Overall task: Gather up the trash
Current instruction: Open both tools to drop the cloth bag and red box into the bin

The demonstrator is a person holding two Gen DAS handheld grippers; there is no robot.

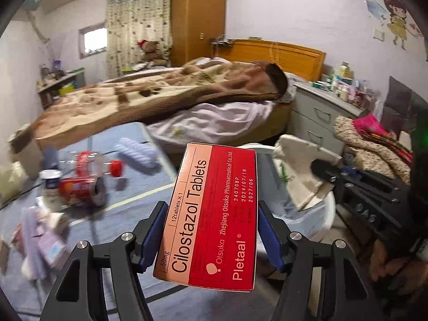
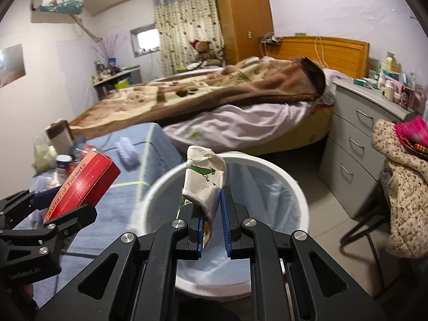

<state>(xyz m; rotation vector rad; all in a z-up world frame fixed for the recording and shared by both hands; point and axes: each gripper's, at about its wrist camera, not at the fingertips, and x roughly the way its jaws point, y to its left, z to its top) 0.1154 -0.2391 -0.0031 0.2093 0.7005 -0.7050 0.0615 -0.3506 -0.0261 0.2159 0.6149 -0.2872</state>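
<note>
My left gripper (image 1: 211,230) is shut on a red and pink Cilostazol tablet box (image 1: 211,214), held up over the blue-covered table beside the white bin (image 1: 330,208). The box (image 2: 83,184) and left gripper (image 2: 57,206) also show at the left of the right wrist view. My right gripper (image 2: 212,214) is shut on a crushed white paper cup (image 2: 204,179) with green print, held above the white bin (image 2: 297,187), which has a pale blue liner. The cup (image 1: 302,168) and right gripper show in the left wrist view too.
More litter lies on the blue table: a red can (image 1: 80,190), a clear bottle with a red cap (image 1: 99,163), a white tub (image 1: 50,178), a pale ribbed roll (image 1: 139,152) and purple packets (image 1: 45,243). A bed (image 2: 214,101), grey drawers (image 2: 355,144) and a clothes-draped chair (image 2: 401,187) stand around.
</note>
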